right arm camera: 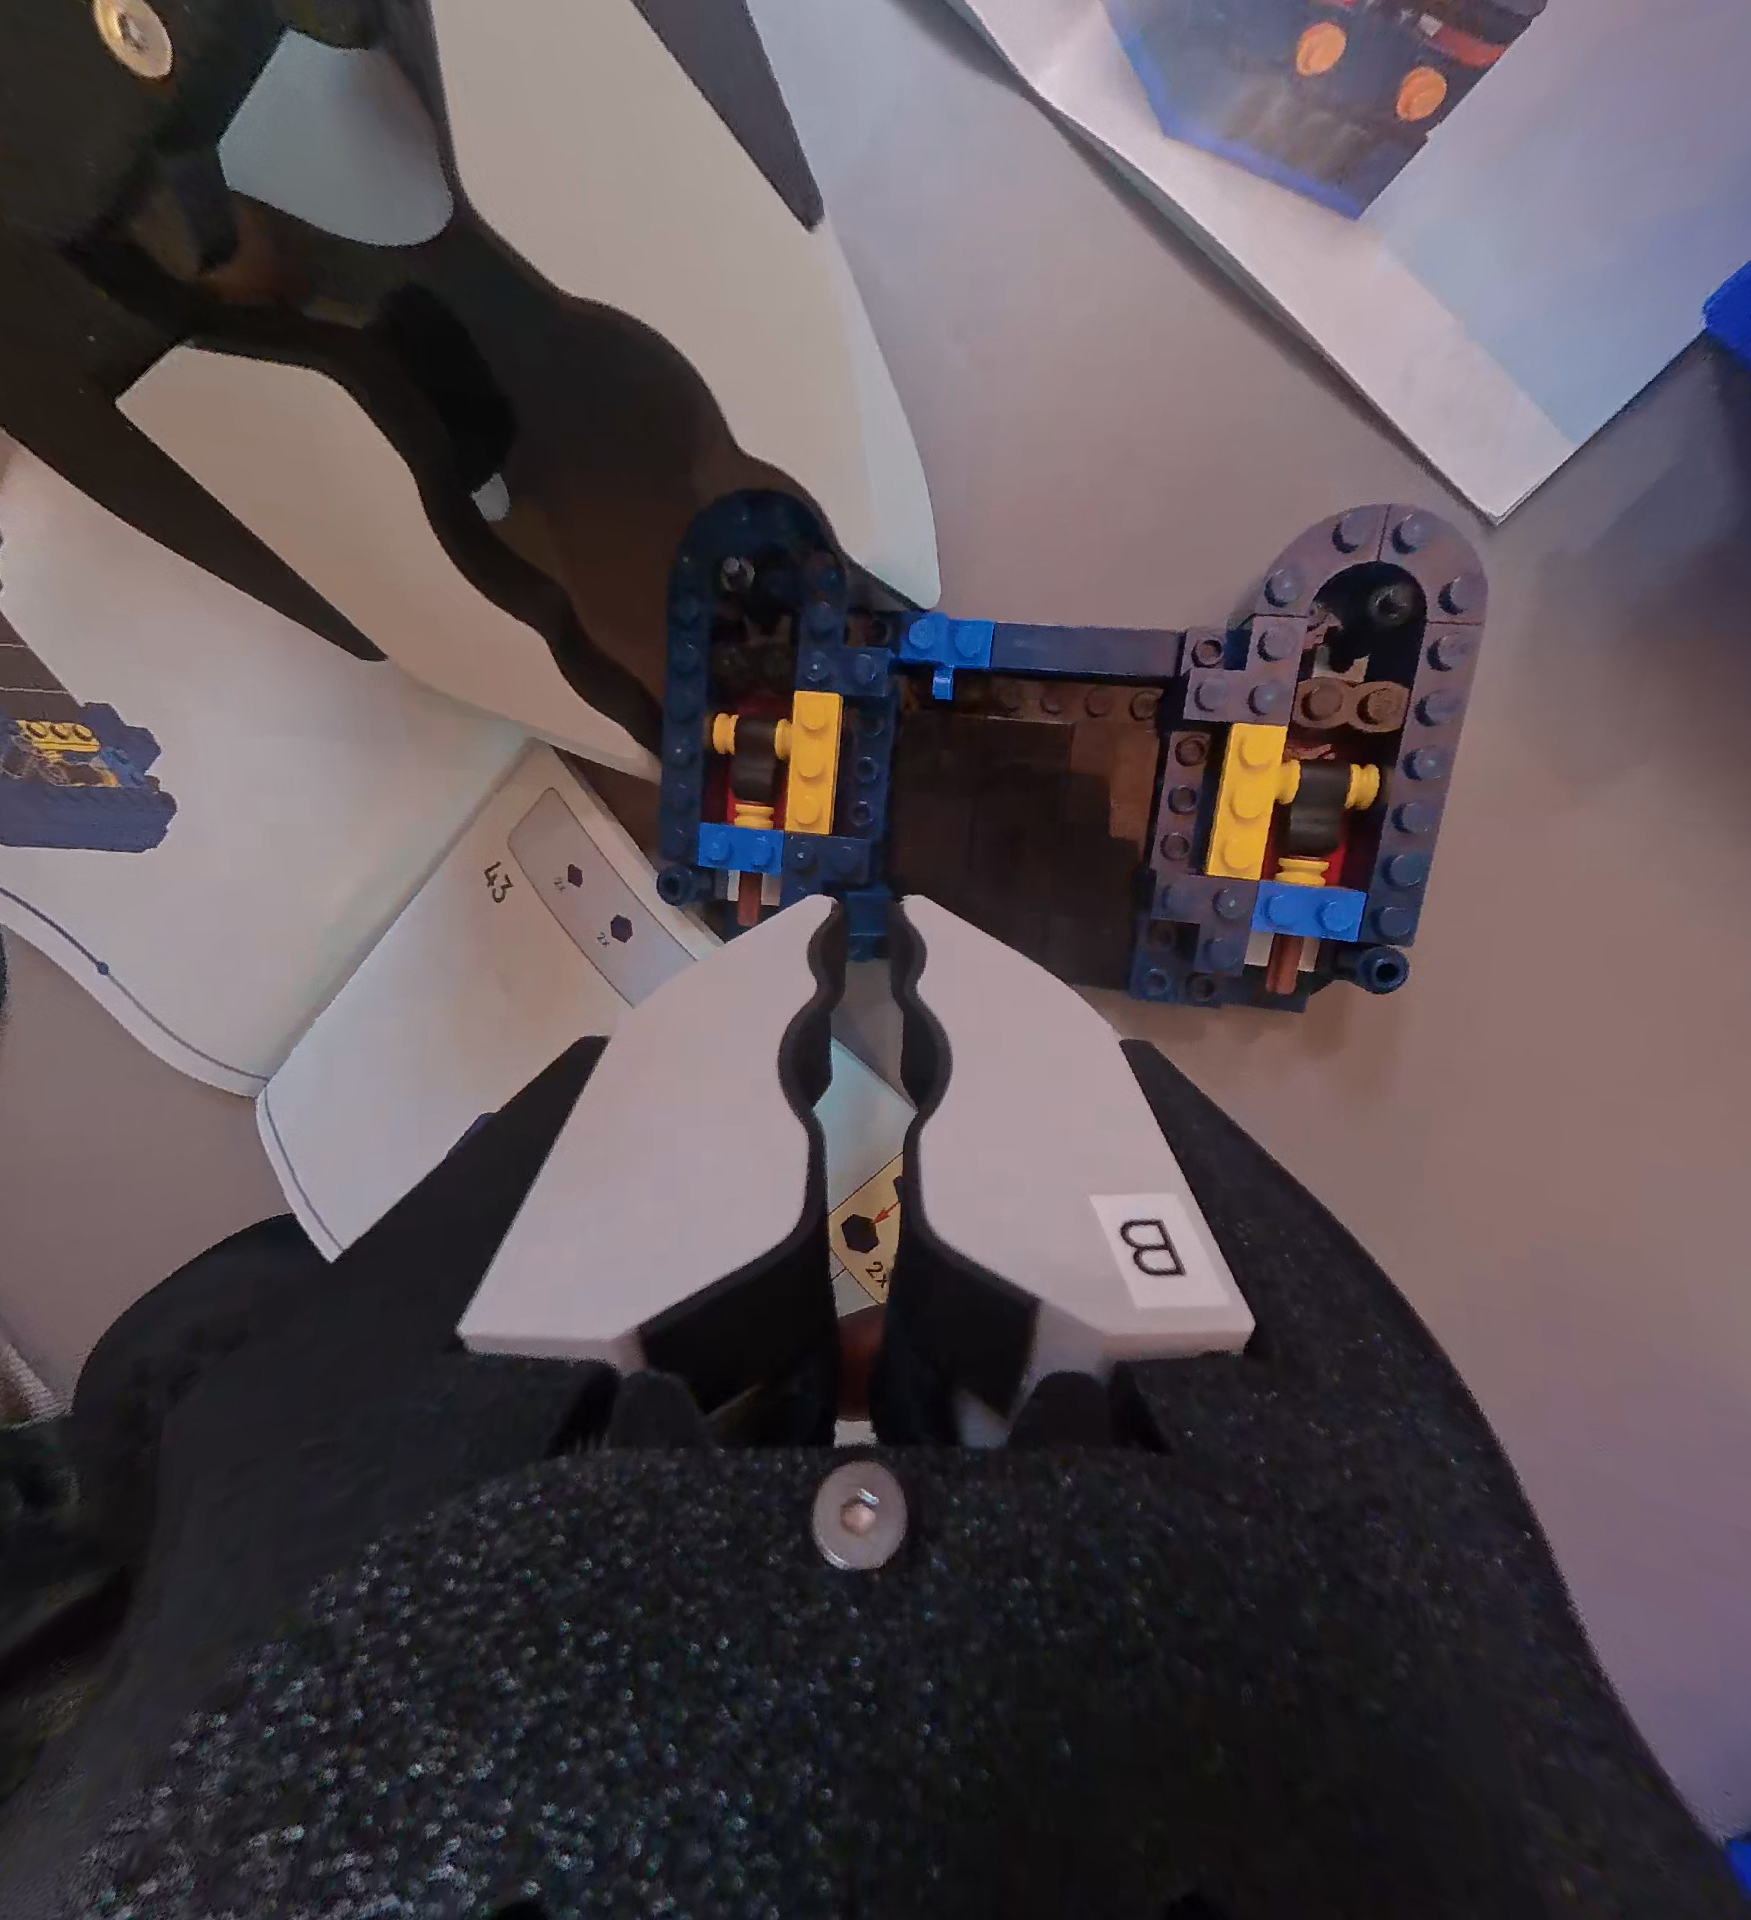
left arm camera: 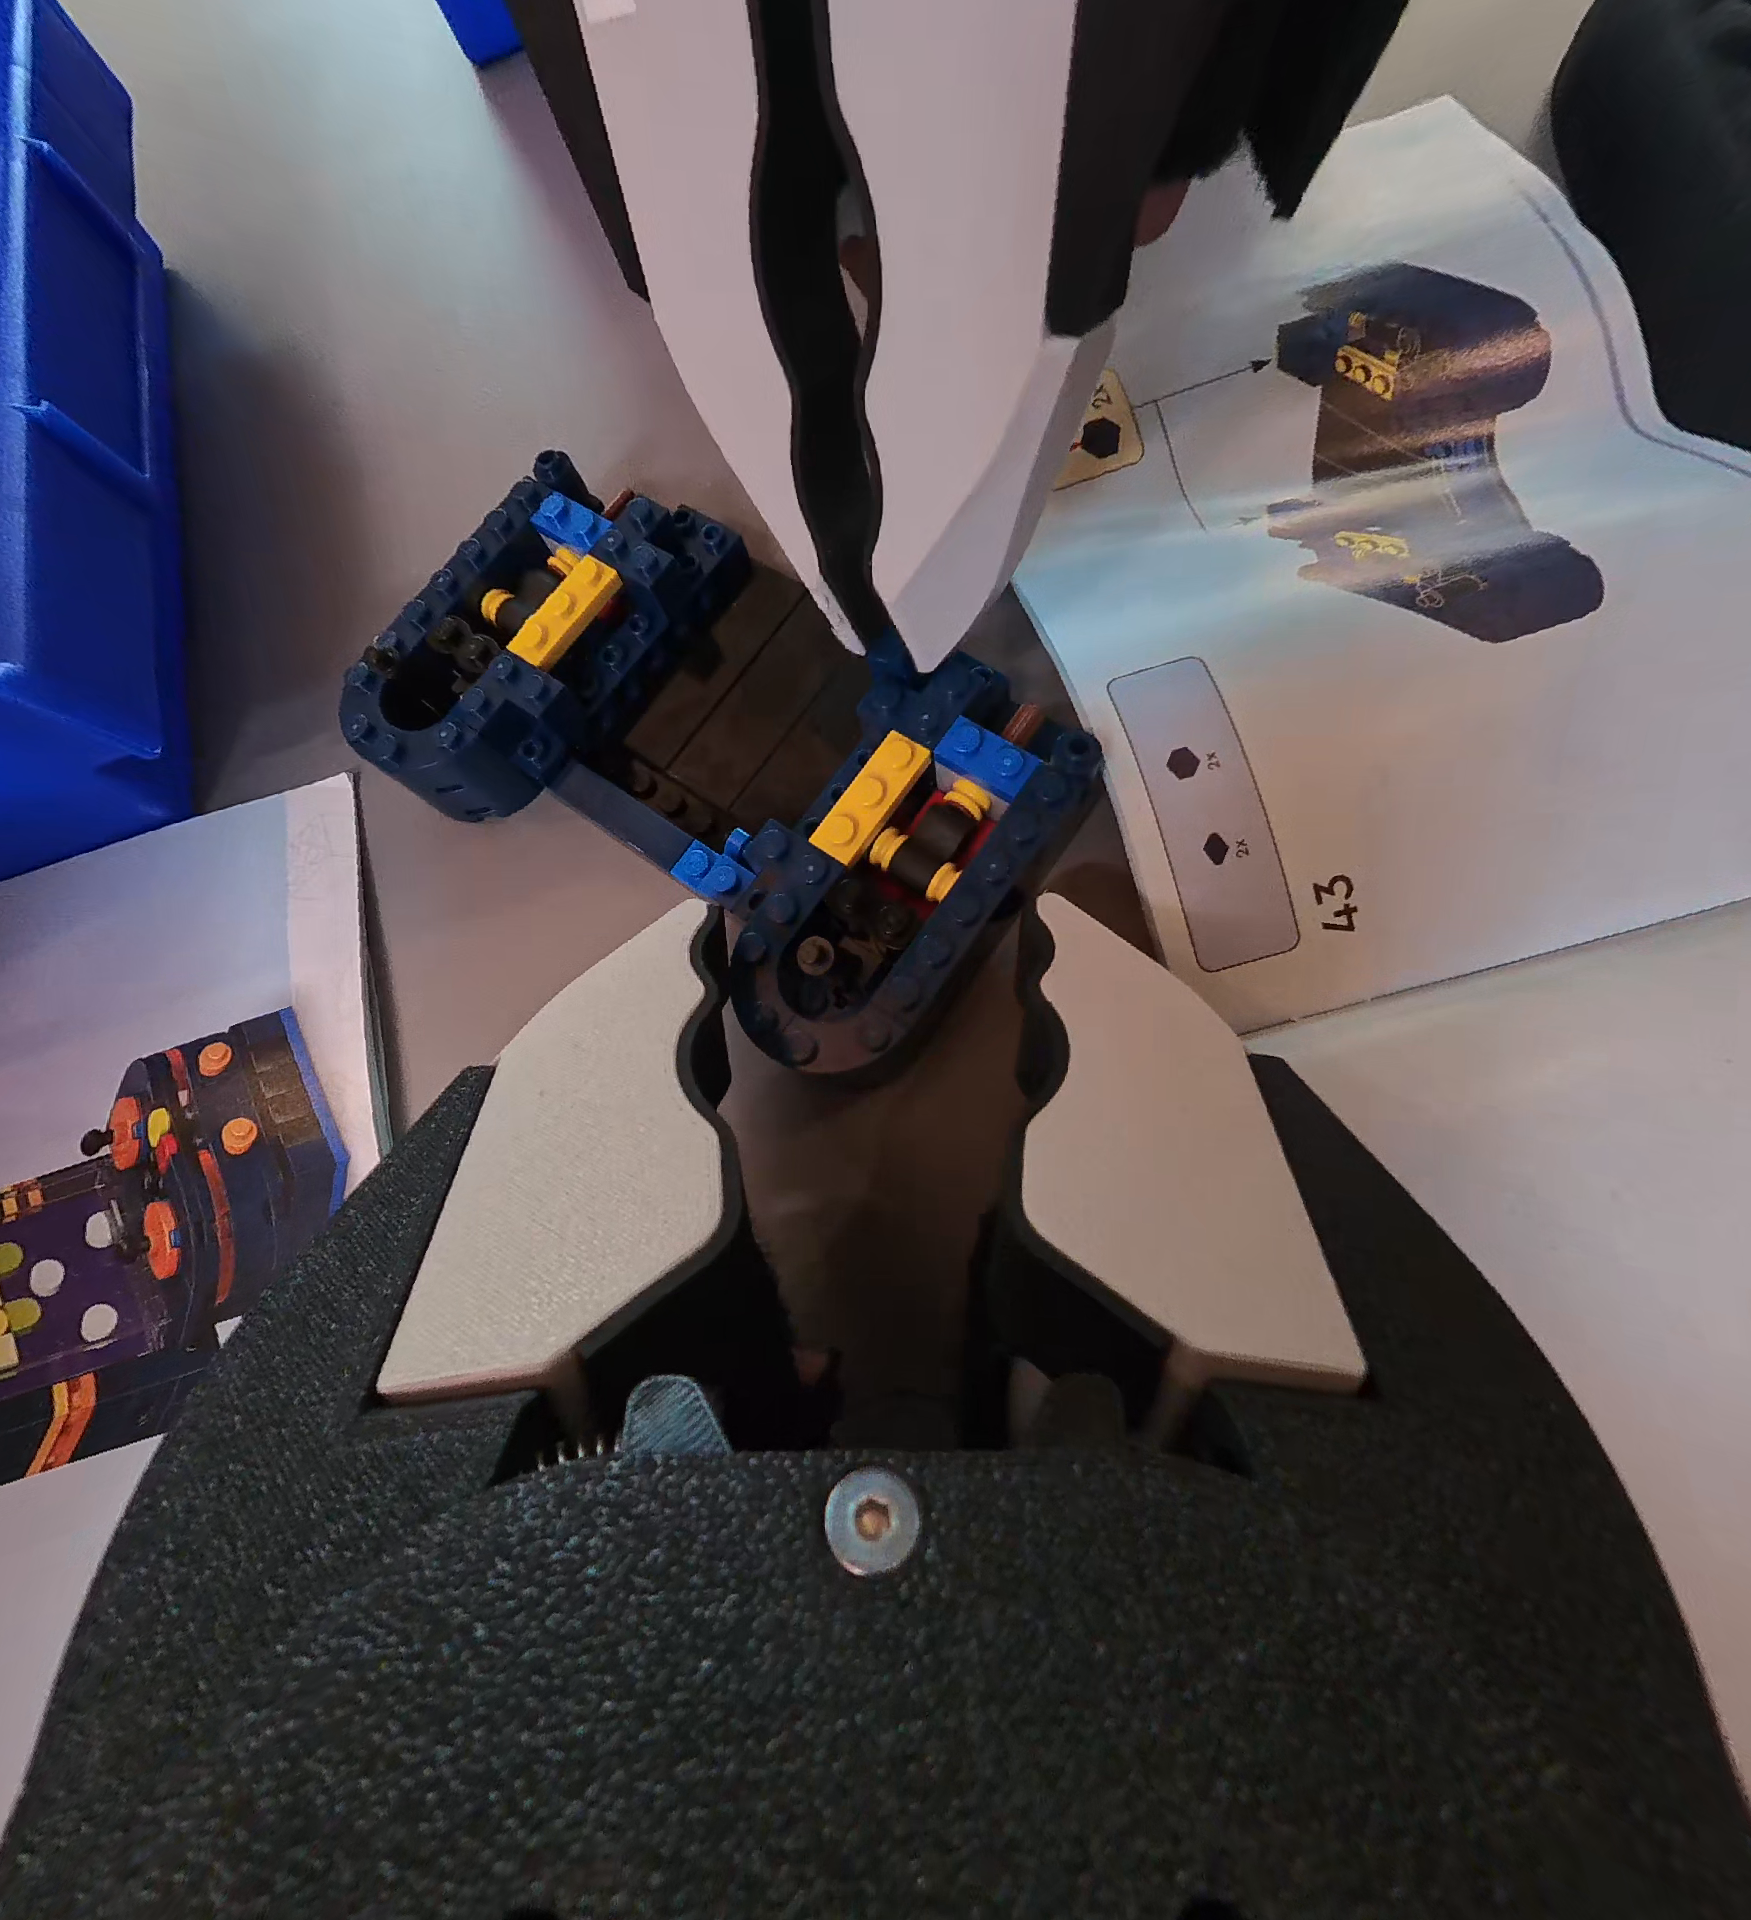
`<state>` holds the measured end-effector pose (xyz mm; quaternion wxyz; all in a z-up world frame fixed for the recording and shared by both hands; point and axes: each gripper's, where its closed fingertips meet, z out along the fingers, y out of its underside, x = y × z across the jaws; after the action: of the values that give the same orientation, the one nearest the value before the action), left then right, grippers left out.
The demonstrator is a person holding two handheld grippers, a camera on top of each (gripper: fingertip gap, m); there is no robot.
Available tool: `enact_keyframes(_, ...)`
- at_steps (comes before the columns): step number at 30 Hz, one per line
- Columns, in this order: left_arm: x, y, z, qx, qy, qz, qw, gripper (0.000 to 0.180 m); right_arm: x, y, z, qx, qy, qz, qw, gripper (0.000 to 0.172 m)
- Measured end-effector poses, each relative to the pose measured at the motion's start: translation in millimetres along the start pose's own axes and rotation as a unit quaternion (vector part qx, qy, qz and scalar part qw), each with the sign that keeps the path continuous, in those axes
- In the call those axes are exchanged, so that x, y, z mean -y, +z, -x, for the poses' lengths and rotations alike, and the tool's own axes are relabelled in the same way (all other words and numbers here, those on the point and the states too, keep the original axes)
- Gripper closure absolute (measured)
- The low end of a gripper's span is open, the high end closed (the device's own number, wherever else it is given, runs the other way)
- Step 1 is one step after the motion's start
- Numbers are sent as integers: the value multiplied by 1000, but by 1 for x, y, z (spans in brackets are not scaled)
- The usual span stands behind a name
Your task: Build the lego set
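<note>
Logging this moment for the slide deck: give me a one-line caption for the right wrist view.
Right tongs pinch a small dark blue brick at the edge of a dark blue brick model; left tongs straddle its rounded end.

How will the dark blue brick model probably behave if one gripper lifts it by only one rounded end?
The brick model would likely stay rigid yet fragile: two rounded ends joined by a thinner black middle, so it may bend or split there. Small yellow pieces could pop off. It lies flat, so rolling looks unlikely.

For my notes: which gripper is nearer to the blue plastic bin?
Left. The left gripper sits near the blue plastic bin; the right gripper is farther, across the brick model.
</note>
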<state>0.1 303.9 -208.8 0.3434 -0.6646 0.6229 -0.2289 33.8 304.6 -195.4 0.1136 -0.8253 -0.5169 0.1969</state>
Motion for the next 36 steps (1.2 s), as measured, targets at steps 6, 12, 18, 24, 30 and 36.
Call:
enact_keyframes(6, 0, 0, 0, 0, 1, -1, 1000, 128, 1, 0, 3, 31, 7, -7, 999, 164)
enact_keyframes(12, 0, 0, 0, 0, 1, -1, 1000, 128, 1, 0, 4, 59, 15, -28, 998, 164)
enact_keyframes(18, 0, 0, 0, -1, 2, -2, 1000, 128, 1, 0, 5, 86, 23, -48, 995, 164)
enact_keyframes(24, 0, 0, 1, -2, 3, -4, 1000, 128, 1, 1, 5, 124, 28, -48, 991, 164)
enact_keyframes(30, 0, 0, 1, -2, 3, -4, 1000, 128, 2, 1, 7, 148, 26, -29, 988, 160)
enact_keyframes(36, 1, 0, 1, -2, 3, -4, 1000, 127, 3, -2, 11, 235, 66, -36, 969, 152)
